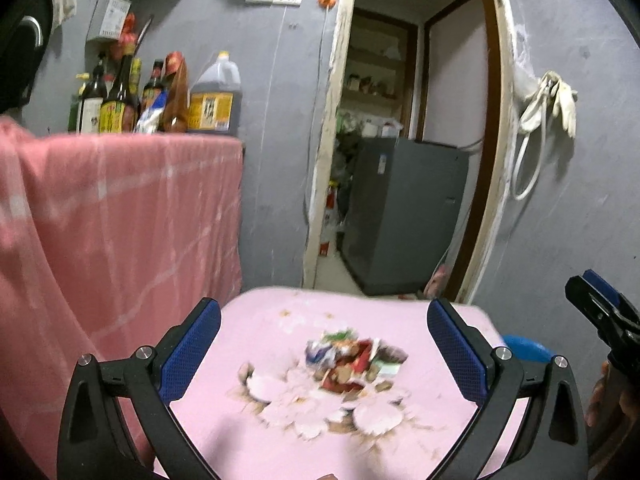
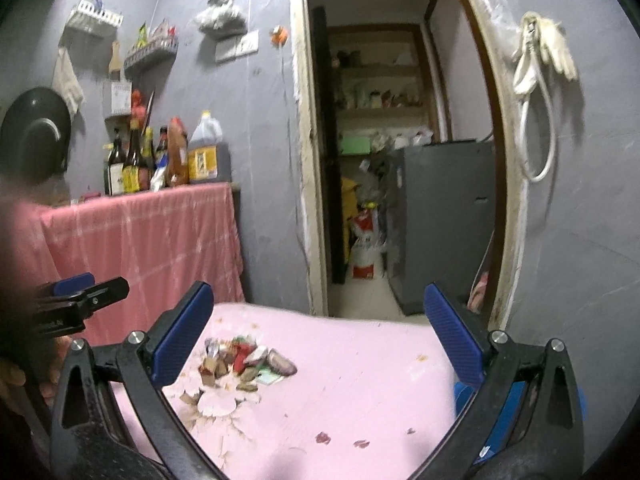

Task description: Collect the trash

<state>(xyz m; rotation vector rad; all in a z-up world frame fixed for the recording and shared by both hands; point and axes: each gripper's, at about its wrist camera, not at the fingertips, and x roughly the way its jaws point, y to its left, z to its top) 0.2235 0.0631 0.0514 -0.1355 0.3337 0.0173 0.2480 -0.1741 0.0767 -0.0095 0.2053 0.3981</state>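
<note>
A pile of colourful wrappers and scraps, the trash [image 1: 354,362], lies on a small pink table [image 1: 432,432] with a flower print. My left gripper [image 1: 324,352] is open and empty, its blue-padded fingers wide apart above and just short of the pile. In the right wrist view the same trash [image 2: 244,362] lies left of centre on the pink table [image 2: 360,400]. My right gripper [image 2: 320,336] is open and empty above the table, to the right of the pile. The right gripper also shows at the left wrist view's right edge [image 1: 604,312]; the left gripper shows at the right wrist view's left edge [image 2: 80,296].
A counter draped in pink cloth [image 1: 120,208] stands left, with sauce bottles and an oil jug [image 1: 214,96] on top. An open doorway [image 1: 404,152] behind shows a grey cabinet [image 1: 404,216]. A blue object [image 2: 516,404] sits low beside the table's right edge. Gloves [image 1: 560,100] hang on the wall.
</note>
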